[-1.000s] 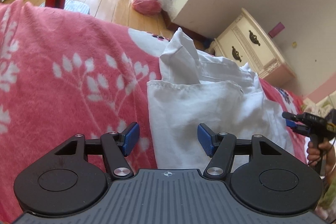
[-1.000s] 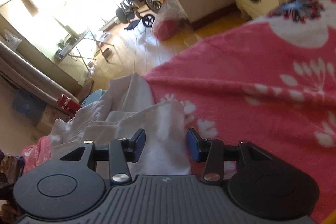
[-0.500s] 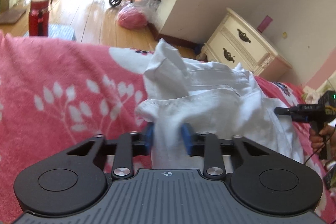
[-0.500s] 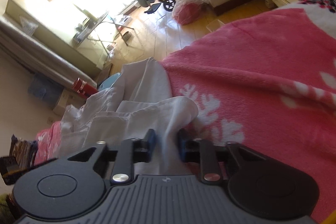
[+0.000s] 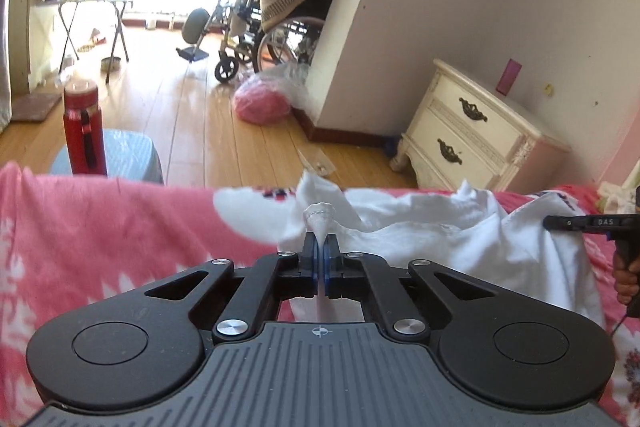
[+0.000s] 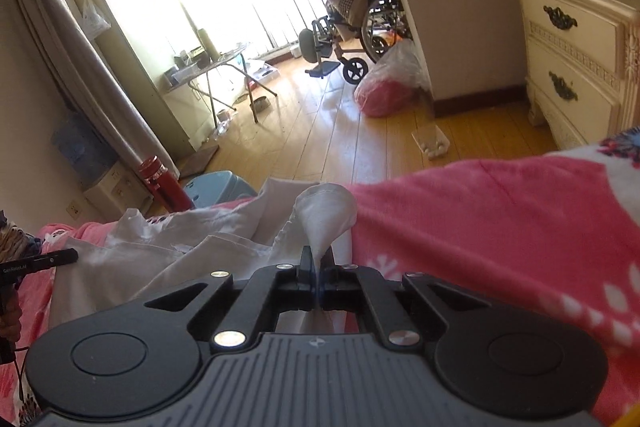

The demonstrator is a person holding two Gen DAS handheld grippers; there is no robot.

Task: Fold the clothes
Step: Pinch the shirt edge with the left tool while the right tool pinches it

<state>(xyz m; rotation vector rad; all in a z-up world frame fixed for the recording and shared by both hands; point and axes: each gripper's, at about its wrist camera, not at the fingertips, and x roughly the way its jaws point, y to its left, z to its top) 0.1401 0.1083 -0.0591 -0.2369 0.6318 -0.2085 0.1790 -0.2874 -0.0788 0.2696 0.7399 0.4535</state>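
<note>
Left gripper (image 5: 320, 247) and right gripper (image 6: 316, 263) just closed, each now pinching white garment (image 5: 440, 239) corners

The pink blanket (image 5: 100, 227) is lying bare and open to the left of the left gripper (image 5: 320, 247) and to the right of the right gripper (image 6: 318, 263), giving either tool room to swing outward. Between them, the rumpled white garment (image 5: 440, 239) is bunching up and filling the middle ground. Beyond the bed edge, a red bottle (image 5: 84, 131) on a blue stool (image 5: 128, 155) and a cream nightstand (image 5: 472, 135) are crowding the near floor.
</note>
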